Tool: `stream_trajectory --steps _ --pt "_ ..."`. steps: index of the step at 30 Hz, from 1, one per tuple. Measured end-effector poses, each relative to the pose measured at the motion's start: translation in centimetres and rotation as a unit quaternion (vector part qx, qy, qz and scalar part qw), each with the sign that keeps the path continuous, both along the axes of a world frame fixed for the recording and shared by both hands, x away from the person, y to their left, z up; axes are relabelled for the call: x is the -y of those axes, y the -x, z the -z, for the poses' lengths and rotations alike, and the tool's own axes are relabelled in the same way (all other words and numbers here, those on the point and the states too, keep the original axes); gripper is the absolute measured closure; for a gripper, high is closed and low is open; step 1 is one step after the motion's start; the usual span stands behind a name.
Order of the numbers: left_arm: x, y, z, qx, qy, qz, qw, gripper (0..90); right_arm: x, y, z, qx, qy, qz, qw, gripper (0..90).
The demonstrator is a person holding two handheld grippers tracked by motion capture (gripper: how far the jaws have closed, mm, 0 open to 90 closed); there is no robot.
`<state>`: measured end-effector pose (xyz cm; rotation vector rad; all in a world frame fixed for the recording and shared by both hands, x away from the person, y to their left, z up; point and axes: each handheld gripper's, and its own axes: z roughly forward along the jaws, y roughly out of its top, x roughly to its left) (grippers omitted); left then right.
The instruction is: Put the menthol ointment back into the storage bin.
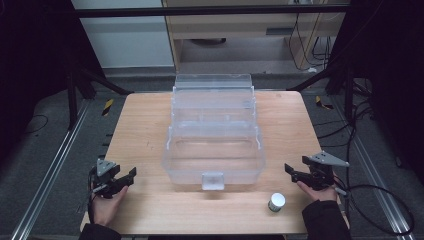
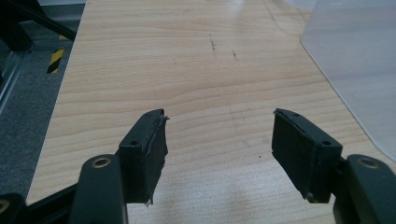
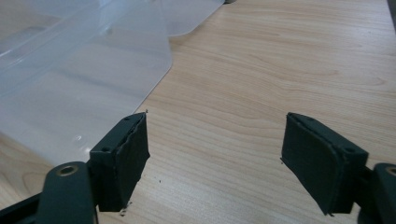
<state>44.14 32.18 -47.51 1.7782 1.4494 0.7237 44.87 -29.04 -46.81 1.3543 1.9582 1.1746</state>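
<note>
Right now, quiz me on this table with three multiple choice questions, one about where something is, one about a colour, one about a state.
1. Where does the small jar stand?
A. inside the clear box
B. on the table, near the right claw
C. beside the left claw

2. What colour is the jar's lid?
A. white
B. red
C. black

3. How is the left claw?
A. shut on the jar
B. shut with nothing in it
C. open

Answers: 1 B, it stands on the wooden table in front of the clear plastic box, toward the right claw. 2 A, the top looks white. 3 C, its jaws stand wide apart over bare wood.
</note>
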Motion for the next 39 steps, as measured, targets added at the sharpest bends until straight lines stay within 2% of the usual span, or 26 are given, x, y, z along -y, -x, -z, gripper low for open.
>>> stream_trajectory --steps 6,11,14,20,22,27,31,35,36,39 --pt "0.0 0.0 0.0 -0.003 -0.006 0.003 1.0000 35.4 -0.1 0.1 0.2 0.002 0.036 -0.023 0.9991 26.6" --pt "0.2 -0.1 0.2 -0.005 -0.009 0.007 0.9999 35.3 -0.2 0.1 -0.4 -0.005 0.031 -0.034 0.9990 26.2" --pt "0.5 -0.3 0.3 -0.010 -0.014 0.014 0.9998 34.8 -0.2 -0.1 -0.9 -0.022 0.031 -0.038 0.9986 25.9" --pt "0.5 -0.3 0.4 -0.012 -0.015 0.016 0.9997 34.5 -0.3 -0.2 -1.9 -0.025 0.034 -0.048 0.9979 24.7" --pt "0.6 -0.3 0.4 -0.014 -0.015 0.019 0.9996 33.9 -0.6 -0.3 -2.6 -0.026 0.047 -0.060 0.9968 23.8" --pt "0.8 -0.3 0.5 -0.019 -0.024 0.022 0.9993 33.7 -0.8 -0.2 -3.4 -0.031 0.047 -0.067 0.9961 22.9" --pt "0.8 -0.4 0.5 -0.019 -0.024 0.020 0.9993 33.7 -1.1 -0.1 -4.2 -0.054 0.062 -0.082 0.9933 22.6" --pt "0.8 -0.4 0.5 -0.019 -0.025 0.019 0.9993 33.7 -1.2 -0.2 -4.9 -0.062 0.059 -0.096 0.9917 23.2" --pt "0.8 -0.4 0.5 -0.019 -0.024 0.019 0.9993 33.7 -1.5 -0.1 -5.3 -0.072 0.066 -0.104 0.9898 23.4" --pt "0.8 -0.4 0.5 -0.019 -0.025 0.019 0.9993 33.7 -1.7 -0.1 -5.6 -0.073 0.075 -0.115 0.9878 23.9"
